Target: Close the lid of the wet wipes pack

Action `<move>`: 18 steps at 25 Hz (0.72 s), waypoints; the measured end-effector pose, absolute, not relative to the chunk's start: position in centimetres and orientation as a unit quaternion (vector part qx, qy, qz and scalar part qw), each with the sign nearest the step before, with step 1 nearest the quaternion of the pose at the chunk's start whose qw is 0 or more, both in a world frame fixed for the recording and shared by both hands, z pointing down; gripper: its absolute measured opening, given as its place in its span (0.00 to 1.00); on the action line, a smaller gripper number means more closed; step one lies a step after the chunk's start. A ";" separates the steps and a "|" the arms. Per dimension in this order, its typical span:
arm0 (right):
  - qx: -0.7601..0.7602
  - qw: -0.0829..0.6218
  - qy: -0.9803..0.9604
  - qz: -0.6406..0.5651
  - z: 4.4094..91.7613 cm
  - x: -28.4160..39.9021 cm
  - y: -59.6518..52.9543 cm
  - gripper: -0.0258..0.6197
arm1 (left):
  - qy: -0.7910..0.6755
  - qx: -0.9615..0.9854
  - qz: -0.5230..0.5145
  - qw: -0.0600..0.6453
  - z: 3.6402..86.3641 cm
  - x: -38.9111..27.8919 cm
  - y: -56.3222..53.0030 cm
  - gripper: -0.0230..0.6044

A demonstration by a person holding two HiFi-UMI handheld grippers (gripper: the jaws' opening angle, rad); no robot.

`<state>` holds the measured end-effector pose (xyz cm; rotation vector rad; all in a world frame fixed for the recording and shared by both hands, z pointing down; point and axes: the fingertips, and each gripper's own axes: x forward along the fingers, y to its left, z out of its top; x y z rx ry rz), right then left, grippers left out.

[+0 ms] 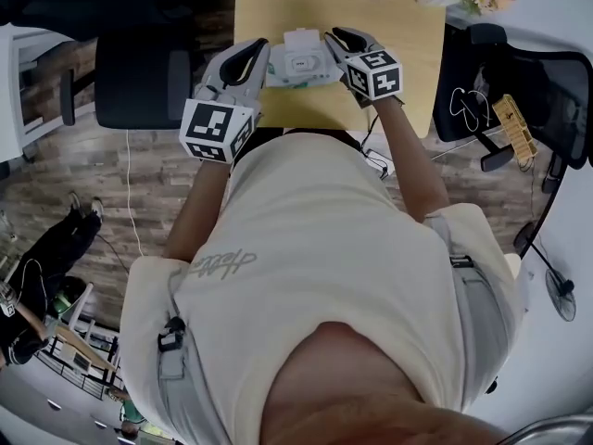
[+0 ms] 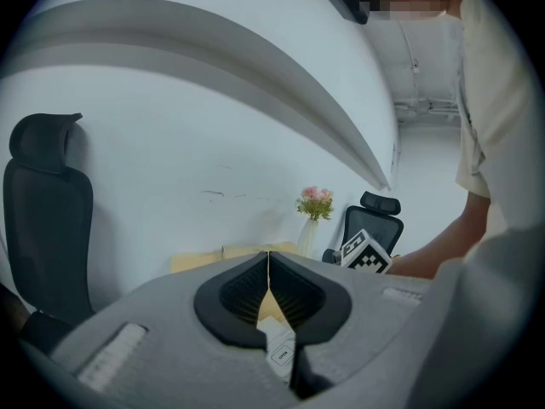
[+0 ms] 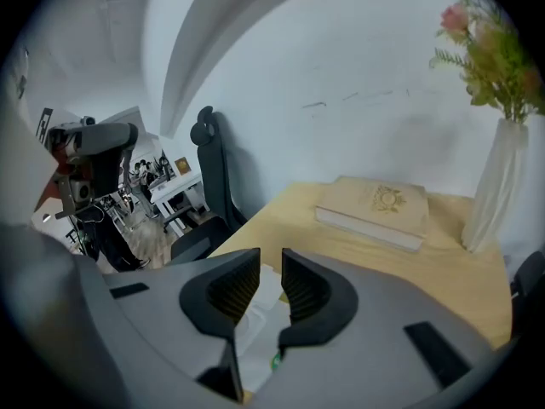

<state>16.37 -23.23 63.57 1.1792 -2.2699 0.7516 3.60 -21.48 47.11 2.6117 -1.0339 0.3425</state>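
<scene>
The white wet wipes pack [image 1: 302,67] lies on the wooden table [image 1: 412,72], its white lid [image 1: 300,38] flipped up at the far side. My left gripper [image 1: 263,60] sits at the pack's left edge. In the left gripper view my left gripper [image 2: 268,259] has its jaws meeting at the tips, and a strip of the pack with an "OPEN" tab [image 2: 281,354] shows below them. At the pack's right side, my right gripper [image 1: 332,41] is over the lid area. Its jaws [image 3: 271,261] stand slightly apart above the white pack [image 3: 254,322], gripping nothing.
A tan book [image 3: 375,210] and a white vase of flowers [image 3: 494,181] stand at the table's far end. Black office chairs flank the table, one on the left [image 1: 139,77] and one on the right [image 1: 519,91]. Cables lie on the floor.
</scene>
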 end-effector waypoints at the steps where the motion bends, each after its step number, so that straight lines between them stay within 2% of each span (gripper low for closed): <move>1: 0.426 0.236 -0.826 0.283 64.1 16.4 -23.5 0.13 | -0.362 0.911 0.120 0.157 47.3 3.6 -21.7 0.06; 10: 0.391 0.224 -0.800 0.396 69.2 16.8 -25.2 0.13 | -0.350 0.910 0.137 0.175 49.7 4.1 -23.2 0.06; 18: 0.355 0.256 -0.787 0.434 72.6 16.0 -26.0 0.13 | -0.354 0.904 0.149 0.190 50.8 3.4 -24.4 0.06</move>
